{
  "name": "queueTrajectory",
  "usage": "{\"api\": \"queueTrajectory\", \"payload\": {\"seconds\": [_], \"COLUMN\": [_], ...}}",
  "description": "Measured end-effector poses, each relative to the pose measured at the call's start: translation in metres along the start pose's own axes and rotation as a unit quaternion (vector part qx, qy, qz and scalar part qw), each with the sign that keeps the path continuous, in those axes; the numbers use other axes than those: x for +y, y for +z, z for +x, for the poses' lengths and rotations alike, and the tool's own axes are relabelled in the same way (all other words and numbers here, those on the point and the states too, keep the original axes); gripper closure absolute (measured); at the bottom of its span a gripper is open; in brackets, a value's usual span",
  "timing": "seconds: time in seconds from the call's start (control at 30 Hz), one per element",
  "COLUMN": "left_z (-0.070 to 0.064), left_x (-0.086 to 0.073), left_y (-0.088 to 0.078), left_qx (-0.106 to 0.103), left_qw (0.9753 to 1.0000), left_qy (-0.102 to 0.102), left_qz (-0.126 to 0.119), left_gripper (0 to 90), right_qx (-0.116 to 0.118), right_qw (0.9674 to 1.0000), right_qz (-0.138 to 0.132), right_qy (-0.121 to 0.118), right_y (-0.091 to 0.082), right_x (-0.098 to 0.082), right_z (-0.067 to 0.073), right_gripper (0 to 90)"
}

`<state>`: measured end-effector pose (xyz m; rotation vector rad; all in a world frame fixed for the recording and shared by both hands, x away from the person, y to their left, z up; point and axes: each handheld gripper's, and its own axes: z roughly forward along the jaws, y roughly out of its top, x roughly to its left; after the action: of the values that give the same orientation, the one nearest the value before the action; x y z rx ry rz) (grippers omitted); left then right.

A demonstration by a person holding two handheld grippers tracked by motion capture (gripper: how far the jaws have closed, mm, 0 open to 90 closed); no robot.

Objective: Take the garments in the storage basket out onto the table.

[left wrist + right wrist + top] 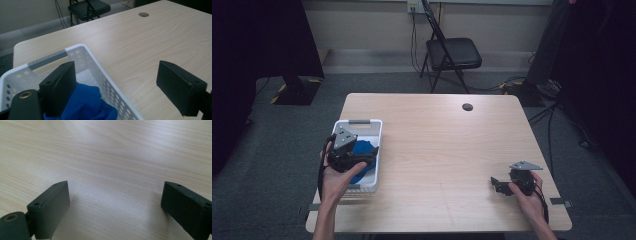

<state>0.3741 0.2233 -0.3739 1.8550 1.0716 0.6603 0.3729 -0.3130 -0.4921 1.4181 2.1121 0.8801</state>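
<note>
Black jaws of the left gripper (117, 87) stand apart, holding nothing — blue cloth (86, 102) lies bunched in the white basket (105, 75) below. Soft, light, likely limp; pinch a raised fold. Right gripper (112, 210) gapes empty over the table (105, 157).

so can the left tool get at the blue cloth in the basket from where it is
Probably yes: the left tool hangs open right over the white basket, the blue cloth lies uncovered inside, and nothing sits between them.

Soft blue cloth (87, 102) lies in a perforated white plastic basket (110, 85) on a smooth, matt wood-grain table (140, 47).
</note>
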Motion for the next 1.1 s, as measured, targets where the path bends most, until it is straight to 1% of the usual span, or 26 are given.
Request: {"api": "queueTrajectory", "payload": {"seconds": [0.07, 0.1, 0.17, 0.2, 0.27, 0.33, 0.5, 0.53, 0.57, 0.63, 0.67, 0.73, 0.8, 0.93, 1.0, 1.1], "left_z": [0.004, 0.006, 0.011, 0.014, 0.020, 0.023, 0.031, 0.032, 0.033, 0.038, 0.040, 0.042, 0.044, 0.043, 0.041, 0.042], "left_x": [-0.002, -0.004, -0.008, -0.011, -0.014, -0.016, -0.017, -0.017, -0.018, -0.020, -0.021, -0.023, -0.026, -0.027, -0.026, -0.026], "left_y": [-0.001, -0.001, 0.001, 0.002, 0.005, 0.007, 0.013, 0.014, 0.015, 0.018, 0.019, 0.022, 0.024, 0.027, 0.028, 0.033], "left_qx": [0.004, 0.009, 0.011, 0.016, 0.016, 0.022, 0.026, 0.026, 0.021, 0.007, 0.009, 0.017, 0.012, 0.014, 0.008, 0.010], "left_qw": [1.0000, 0.9999, 0.9997, 0.9995, 0.9991, 0.9987, 0.9978, 0.9975, 0.9974, 0.9969, 0.9965, 0.9955, 0.9947, 0.9931, 0.9928, 0.9906], "left_qy": [-0.002, -0.003, -0.017, -0.017, -0.021, -0.019, -0.018, -0.016, -0.014, -0.021, -0.027, -0.032, -0.037, -0.025, -0.020, -0.015], "left_qz": [0.003, 0.007, 0.015, 0.020, 0.032, 0.042, 0.059, 0.064, 0.068, 0.075, 0.079, 0.088, 0.095, 0.114, 0.118, 0.136], "left_gripper": [16.0, 16.0, 17.1, 19.2, 19.6, 18.7, 18.0, 17.3, 16.1, 16.2, 15.7, 15.8, 15.8, 15.8, 16.0, 16.0], "right_qx": [0.001, 0.000, 0.000, 0.000, 0.000, 0.000, 0.000, 0.000, 0.000, 0.000, 0.000, 0.001, 0.001, 0.001, 0.001, 0.001], "right_qw": [1.0000, 1.0000, 1.0000, 1.0000, 1.0000, 1.0000, 1.0000, 1.0000, 1.0000, 1.0000, 1.0000, 1.0000, 1.0000, 1.0000, 1.0000, 1.0000], "right_qz": [0.000, 0.000, 0.000, 0.000, 0.000, 0.000, 0.000, 0.000, 0.000, 0.000, 0.000, 0.000, 0.000, 0.000, 0.000, 0.000], "right_qy": [-0.001, -0.001, -0.001, -0.001, -0.001, -0.001, -0.001, -0.001, -0.001, -0.001, -0.001, -0.001, -0.001, -0.001, -0.001, -0.002], "right_y": [0.000, 0.000, 0.000, 0.000, 0.000, 0.000, 0.000, 0.000, 0.000, 0.000, 0.000, 0.000, 0.000, 0.000, 0.000, 0.000], "right_x": [0.000, 0.000, 0.000, 0.000, 0.000, 0.000, 0.000, 0.000, 0.000, 0.000, 0.000, 0.000, 0.000, 0.000, 0.000, 0.000], "right_z": [0.000, 0.000, 0.000, 0.000, 0.000, 0.000, 0.000, 0.000, 0.000, 0.000, 0.000, 0.000, 0.000, 0.000, 0.000, 0.000], "right_gripper": [7.1, 7.0, 7.0, 7.0, 7.0, 7.0, 7.0, 7.0, 7.0, 7.0, 7.0, 7.0, 7.0, 6.9, 6.9, 6.9]}}
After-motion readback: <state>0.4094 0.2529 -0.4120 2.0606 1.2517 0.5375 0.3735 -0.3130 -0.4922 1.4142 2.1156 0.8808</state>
